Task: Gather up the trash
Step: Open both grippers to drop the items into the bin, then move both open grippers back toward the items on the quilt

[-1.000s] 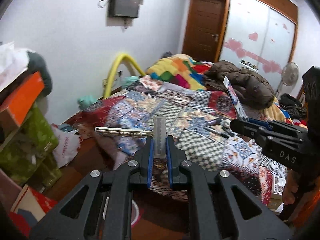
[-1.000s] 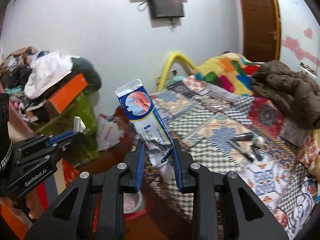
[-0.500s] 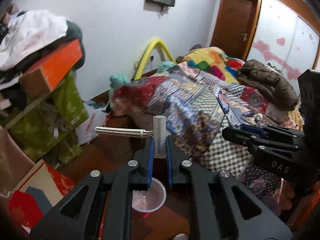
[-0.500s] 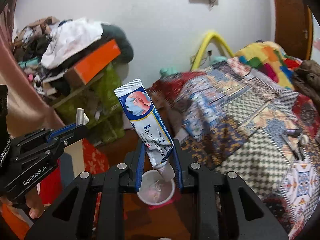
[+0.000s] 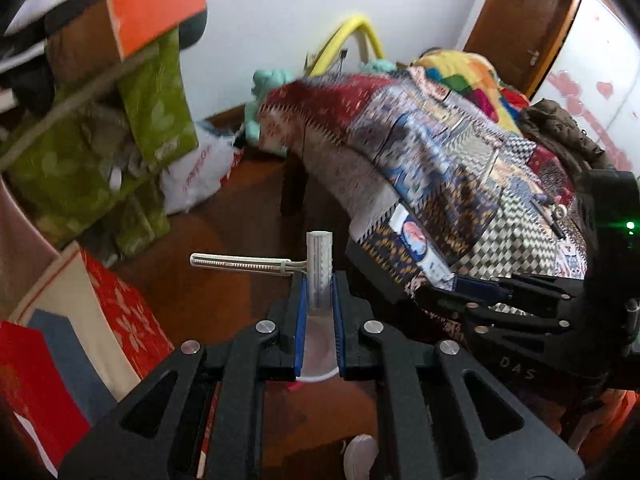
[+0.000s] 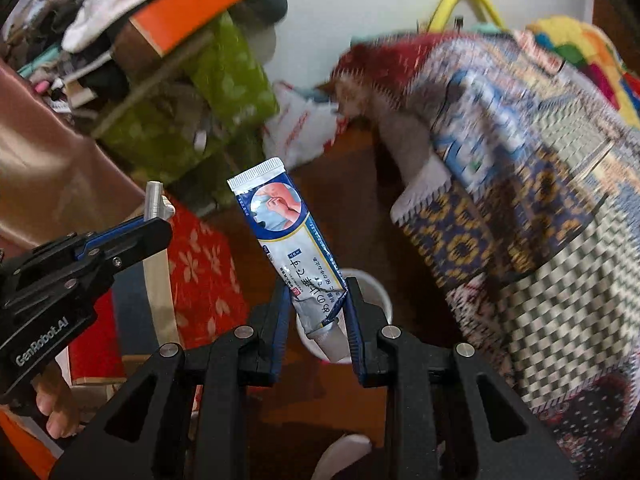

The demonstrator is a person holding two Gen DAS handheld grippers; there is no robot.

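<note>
My left gripper (image 5: 319,280) is shut on a white disposable razor (image 5: 256,262), its handle pointing left. My right gripper (image 6: 316,300) is shut on a blue and white tube (image 6: 286,236) that stands up and tilts left. Both hang above a small white bin (image 6: 374,286) on the dark wooden floor; in the left wrist view its rim (image 5: 318,378) shows between the jaws. The right gripper with the tube (image 5: 420,246) shows at the right of the left wrist view. The left gripper (image 6: 154,220) shows at the left of the right wrist view.
A bed with a patchwork quilt (image 5: 460,152) fills the right side. Green boxes (image 6: 224,92) and an orange box (image 5: 156,8) are stacked at the left. A red floral box (image 6: 200,272) and a white plastic bag (image 5: 200,168) lie on the floor.
Both grippers have swung down and to the left, away from the bed top toward the floor. The white bin now sits right under both sets of jaws. Both grips are unchanged.
</note>
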